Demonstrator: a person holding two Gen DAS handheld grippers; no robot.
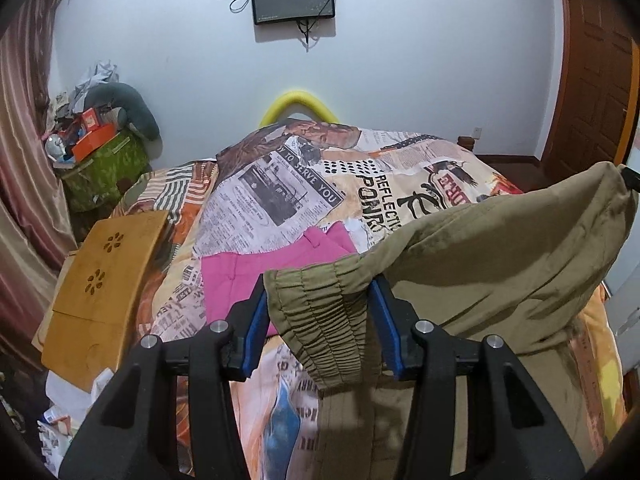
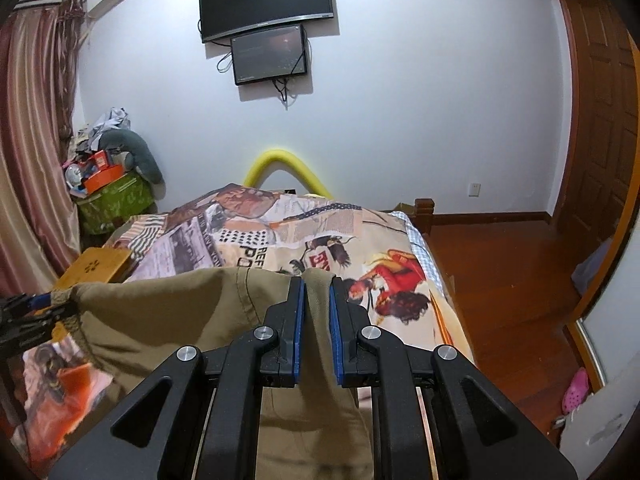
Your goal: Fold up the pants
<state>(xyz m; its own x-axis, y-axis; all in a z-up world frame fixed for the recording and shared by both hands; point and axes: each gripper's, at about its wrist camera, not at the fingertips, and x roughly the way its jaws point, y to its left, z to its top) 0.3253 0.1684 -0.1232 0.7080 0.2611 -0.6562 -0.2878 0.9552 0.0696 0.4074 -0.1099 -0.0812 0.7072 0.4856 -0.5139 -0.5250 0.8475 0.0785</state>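
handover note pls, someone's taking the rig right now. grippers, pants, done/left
Left gripper: clamped on the gathered elastic waistband of the olive-khaki cotton pants.
Right gripper: shut on the opposite edge of the same pants.
Pants hang stretched between both grippers above the newspaper-print bedspread; lower part drapes down out of view.
A pink garment lies flat on the bed, past the left gripper.
Done: pants picked up and spread.
Left: lay flat, fold.

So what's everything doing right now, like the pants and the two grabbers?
Olive-khaki cotton pants: lifted, stretched between both grippers.
Left gripper: clamped on the gathered waistband.
Right gripper: shut on a thin fold.
Folded pink garment: lying flat on the bed.
Wall-mounted black screens: off.
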